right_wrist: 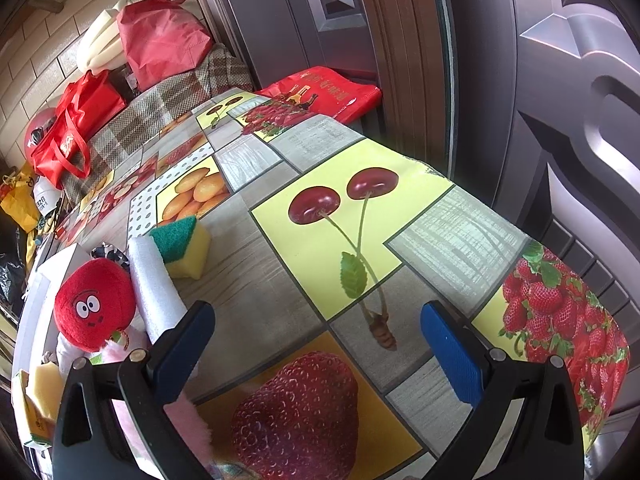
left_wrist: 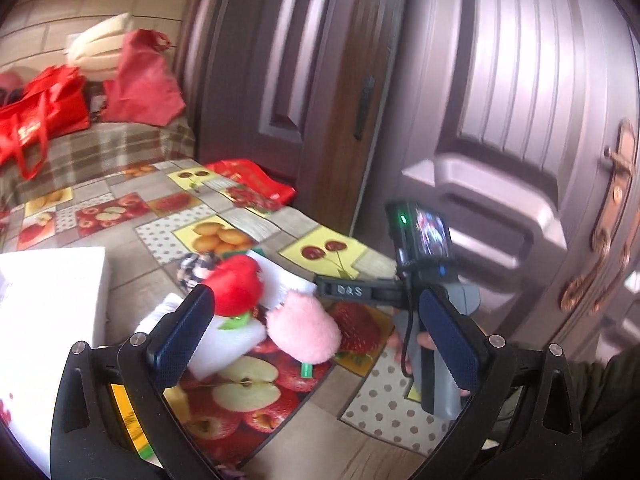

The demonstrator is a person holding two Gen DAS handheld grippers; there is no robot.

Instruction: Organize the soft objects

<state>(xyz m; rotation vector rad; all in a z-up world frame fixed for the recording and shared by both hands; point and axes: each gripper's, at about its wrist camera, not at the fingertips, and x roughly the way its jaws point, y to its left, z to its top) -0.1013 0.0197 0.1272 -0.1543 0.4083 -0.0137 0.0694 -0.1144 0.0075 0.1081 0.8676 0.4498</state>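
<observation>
- Left gripper (left_wrist: pixel 316 334): jaws spread wide, holding nothing; it hovers over the pile.
- Right gripper (right_wrist: pixel 318 342): jaws equally wide, empty, above bare fruit-print tablecloth (right_wrist: pixel 400 208).
- Red plush strawberry with a face (right_wrist: pixel 94 310), fluffy pink plush (left_wrist: pixel 304 332), white foam block (right_wrist: pixel 154 292) and green-and-yellow sponge (right_wrist: pixel 182 246) lie loosely clustered, near left.
- White box (left_wrist: pixel 52 284) stands beside them; contents not visible.
- Judgement: sorting barely begun.
</observation>
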